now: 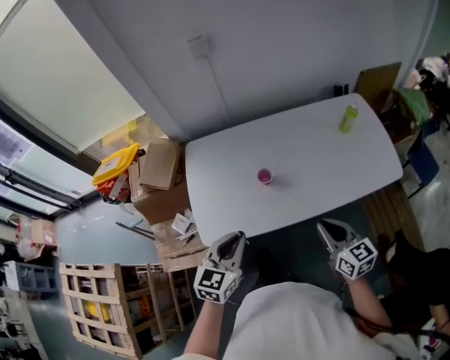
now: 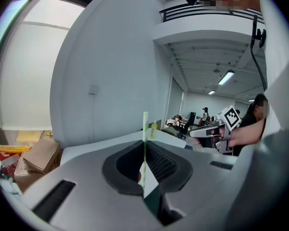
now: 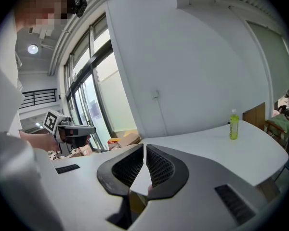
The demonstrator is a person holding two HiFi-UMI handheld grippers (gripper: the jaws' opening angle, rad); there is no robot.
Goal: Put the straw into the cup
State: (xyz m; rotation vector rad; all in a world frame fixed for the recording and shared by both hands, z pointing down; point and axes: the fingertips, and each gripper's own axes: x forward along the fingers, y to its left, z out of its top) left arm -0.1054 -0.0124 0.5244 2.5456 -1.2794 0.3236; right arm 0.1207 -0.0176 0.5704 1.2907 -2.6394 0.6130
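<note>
As left gripper (image 1: 236,236) pinches upright straw (image 2: 145,129), right gripper (image 1: 324,226) level, closed.

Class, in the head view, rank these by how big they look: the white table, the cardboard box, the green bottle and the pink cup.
1. table
2. cardboard box
3. bottle
4. cup
Bottle and cup look close in size, so their order is unsure.

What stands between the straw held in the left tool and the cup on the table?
Nothing visible. The left tool is shut on the straw by the near edge of the table; only bare surface lies between it and the pink cup. The green bottle stands far off to the right.
</note>
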